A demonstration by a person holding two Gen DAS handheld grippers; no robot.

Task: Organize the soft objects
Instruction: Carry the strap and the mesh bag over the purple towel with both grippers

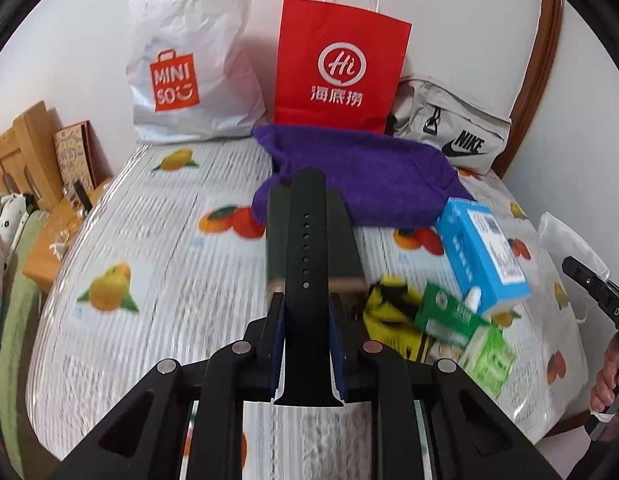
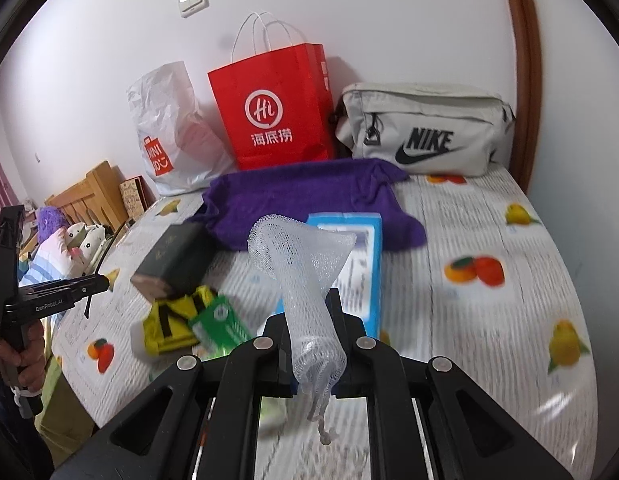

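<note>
My left gripper (image 1: 305,304) is shut on a black watch strap (image 1: 307,216) with a row of holes, which sticks out forward above the table. My right gripper (image 2: 309,312) is shut on a white mesh net bag (image 2: 297,252), its drawstring hanging below the jaws. Both are raised over the fruit-print tablecloth (image 2: 489,320). A purple towel (image 2: 309,196) lies folded at the back. A yellow and black cloth (image 2: 169,320) lies near the front, partly under a green box (image 2: 221,320). In the right wrist view the left gripper (image 2: 97,282) shows at the left edge.
A dark green box (image 2: 177,256) and a blue box (image 2: 349,264) lie mid-table. A Miniso plastic bag (image 1: 189,64), a red paper bag (image 1: 341,68) and a grey Nike bag (image 1: 449,136) stand along the wall. A wooden bedhead (image 1: 25,148) and bedding are to the left.
</note>
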